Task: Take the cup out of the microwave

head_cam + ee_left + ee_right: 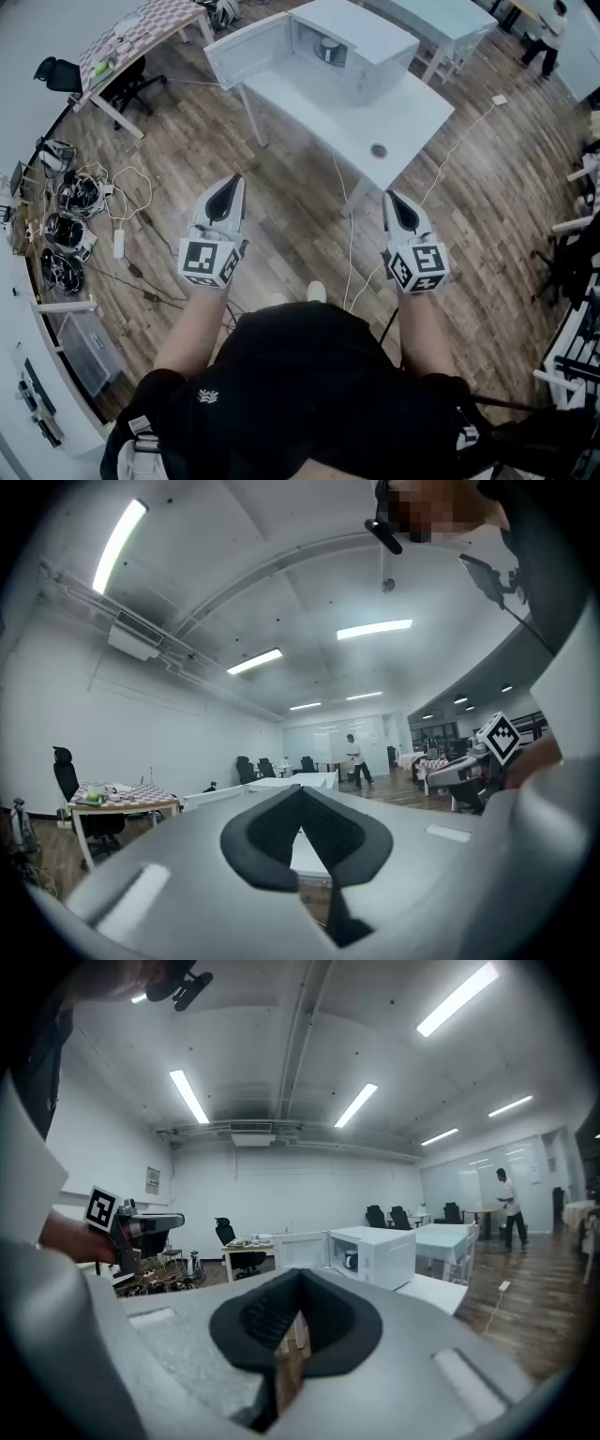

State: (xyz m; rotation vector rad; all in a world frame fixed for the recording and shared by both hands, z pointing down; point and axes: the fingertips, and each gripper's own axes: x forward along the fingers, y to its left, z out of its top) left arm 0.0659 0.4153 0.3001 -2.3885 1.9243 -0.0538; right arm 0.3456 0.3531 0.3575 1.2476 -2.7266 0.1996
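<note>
Right now you are holding both grippers out ahead of you, well apart from the table (412, 112). The left gripper (226, 199) is showing its jaws closed tip to tip on nothing; the right gripper (401, 212) is likewise shut and empty.

The cup (328, 49) is sitting inside the microwave (370, 42) at the far end of that table, and the door (246, 49) is standing wide open to the left, so I judge you are only starting the approach. To do it well:

- Be walking in until the opening is just beside one gripper.
- Be spreading that gripper's jaws before they are entering the cavity, not inside it.
- Be keeping the gripper level and clear of the door and the cavity's roof.
- Be closing on the cup's wall only once it is lying squarely between the pads.

The right gripper looks the better lined up for this.

The head view is giving you the whole layout from above, including a small round thing (379, 150) on the table's near part; what it is I cannot tell. The right gripper view is showing the cup from the side, upright in the opening. The left gripper view is showing only the door and the table's edge past its jaws, and no cup at all.
</note>
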